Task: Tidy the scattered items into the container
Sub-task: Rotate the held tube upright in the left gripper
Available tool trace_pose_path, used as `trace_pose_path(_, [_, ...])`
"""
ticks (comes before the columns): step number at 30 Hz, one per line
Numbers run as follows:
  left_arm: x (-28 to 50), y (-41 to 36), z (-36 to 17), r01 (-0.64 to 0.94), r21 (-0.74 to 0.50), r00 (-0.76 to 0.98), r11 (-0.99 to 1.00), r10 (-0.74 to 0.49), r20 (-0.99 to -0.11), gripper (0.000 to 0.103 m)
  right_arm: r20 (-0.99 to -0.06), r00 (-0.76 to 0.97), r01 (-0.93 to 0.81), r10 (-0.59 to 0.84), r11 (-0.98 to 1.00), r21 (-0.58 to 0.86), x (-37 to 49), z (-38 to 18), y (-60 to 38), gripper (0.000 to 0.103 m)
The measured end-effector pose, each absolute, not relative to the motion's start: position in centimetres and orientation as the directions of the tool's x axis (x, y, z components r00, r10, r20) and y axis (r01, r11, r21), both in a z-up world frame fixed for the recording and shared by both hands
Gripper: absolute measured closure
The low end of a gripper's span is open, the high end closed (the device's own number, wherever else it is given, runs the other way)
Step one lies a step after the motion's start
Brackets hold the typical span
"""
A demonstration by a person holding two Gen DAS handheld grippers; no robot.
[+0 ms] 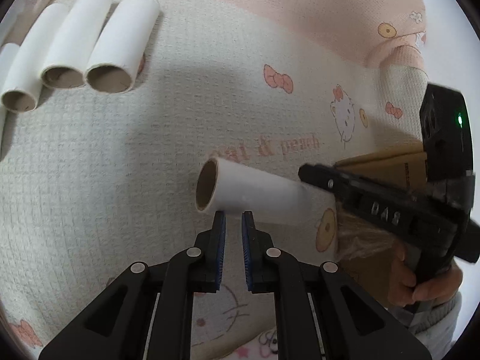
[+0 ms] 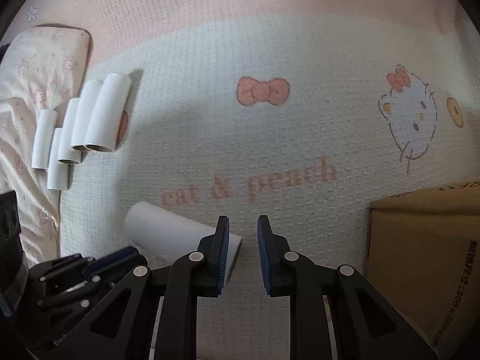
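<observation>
A white cardboard tube [image 1: 255,195] lies on its side on the printed blanket, its open end to the left. My left gripper [image 1: 234,213] hovers at the tube's near side with its jaws almost together and nothing between the blue pads. The right gripper [image 2: 243,219] is shut and empty; its left finger overlaps the tube's [image 2: 174,231] right end. From the left wrist view the right gripper [image 1: 306,174] reaches in over that same end. A brown cardboard box [image 2: 426,255] stands at the right, partly hidden behind the right gripper [image 1: 387,165].
Several more white tubes [image 1: 120,45] lie side by side at the upper left, also seen in the right wrist view [image 2: 99,114]. A pink pillow [image 2: 45,60] sits beyond them. A hand [image 1: 420,282] holds the right gripper's handle. Crinkled clear film [image 1: 360,240] shows by the box.
</observation>
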State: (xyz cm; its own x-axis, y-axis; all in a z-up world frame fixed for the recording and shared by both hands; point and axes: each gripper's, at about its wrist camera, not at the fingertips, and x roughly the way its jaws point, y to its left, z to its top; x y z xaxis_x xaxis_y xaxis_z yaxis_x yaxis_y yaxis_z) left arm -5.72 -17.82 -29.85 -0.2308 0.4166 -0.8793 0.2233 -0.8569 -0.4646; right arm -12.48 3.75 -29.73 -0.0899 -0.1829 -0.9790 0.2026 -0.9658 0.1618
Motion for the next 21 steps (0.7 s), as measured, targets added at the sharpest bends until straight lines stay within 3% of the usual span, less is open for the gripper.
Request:
trace_pose_path(14, [-9.8,-18.5,-30.0,0.234,-0.512,-0.237,-0.826,0.463,-0.854,0.091,-0.956,-0.019,0.250,-0.291,-0.928,0.278,-10.3,-30.5,2.2,0.086])
trace_pose_path(19, [-10.1,-18.4,-30.0,0.243,-0.522,-0.216,-0.818,0.479,-0.851,0.069,-0.937,-0.048,0.196,-0.346,-0.923,0.331,-10.8,-29.5,2.7,0.085])
trace_pose_path(21, [-10.3,-18.4,-30.2,0.250,-0.549,-0.211,-0.798,0.508,-0.835,0.066,-0.935,-0.058,0.198,-0.350,-0.922,0.333,-10.6,-29.1,2.5,0.074])
